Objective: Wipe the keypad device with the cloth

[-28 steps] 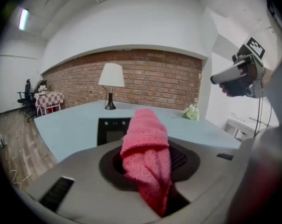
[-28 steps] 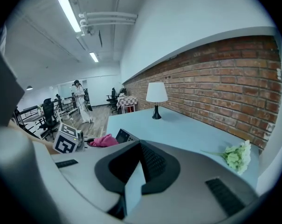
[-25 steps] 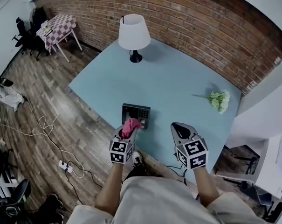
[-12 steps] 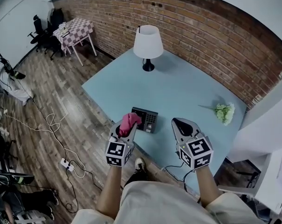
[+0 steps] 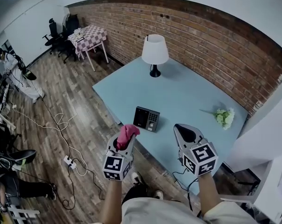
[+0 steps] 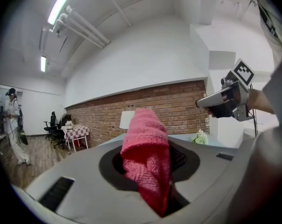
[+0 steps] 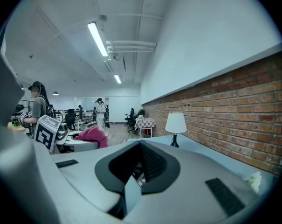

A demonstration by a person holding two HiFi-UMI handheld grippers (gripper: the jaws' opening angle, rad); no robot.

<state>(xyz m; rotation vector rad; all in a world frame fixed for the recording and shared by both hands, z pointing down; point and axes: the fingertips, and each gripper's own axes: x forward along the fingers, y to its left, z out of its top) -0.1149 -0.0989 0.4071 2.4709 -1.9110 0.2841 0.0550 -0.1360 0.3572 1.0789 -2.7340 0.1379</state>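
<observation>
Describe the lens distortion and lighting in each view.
Head view: fisheye bows the brick wall; light is even, the lamp casts a soft shadow. Left gripper view: dark rounded corners, the cloth looms close, ceiling light flares. Right gripper view: same dark corners, bright ceiling strip.

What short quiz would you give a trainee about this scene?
1. True or false: the cloth touches the keypad device.
2. The cloth is (a) pink, (b) green, (c) yellow?
3. Fill in: the left gripper is shut on the ____.
Key: 1 false; 2 a; 3 cloth.
</observation>
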